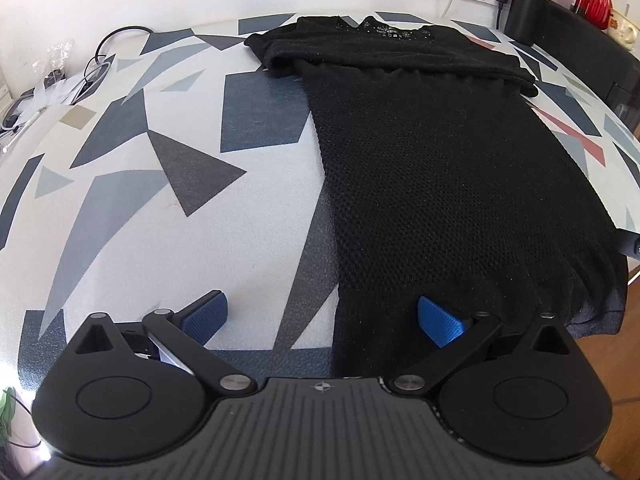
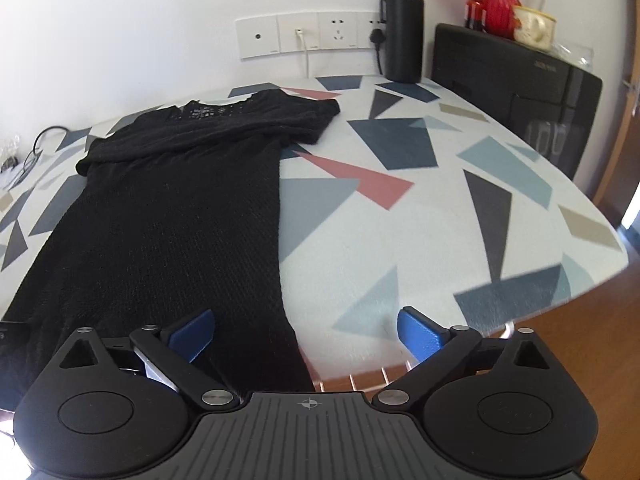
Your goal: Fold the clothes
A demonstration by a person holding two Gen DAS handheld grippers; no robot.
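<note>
A long black knit garment [image 1: 432,168] lies flat on the patterned table [image 1: 152,216], neckline at the far end, with its sleeves folded across the chest. Its hem hangs over the near edge. My left gripper [image 1: 322,322] is open at the hem's left corner, its right blue pad [image 1: 438,320] over the fabric and its left pad [image 1: 204,318] over bare table. In the right wrist view the same garment [image 2: 168,216] fills the left half. My right gripper [image 2: 306,334] is open at the hem's right corner, left pad [image 2: 192,334] over the cloth.
A black flask [image 2: 402,28] stands by the wall sockets [image 2: 312,36] at the back. A black box [image 2: 516,88] with a red vase [image 2: 502,4] and a cup on top sits at the right. Cables [image 1: 92,68] lie at the table's far left. Wooden floor [image 2: 580,320] shows right.
</note>
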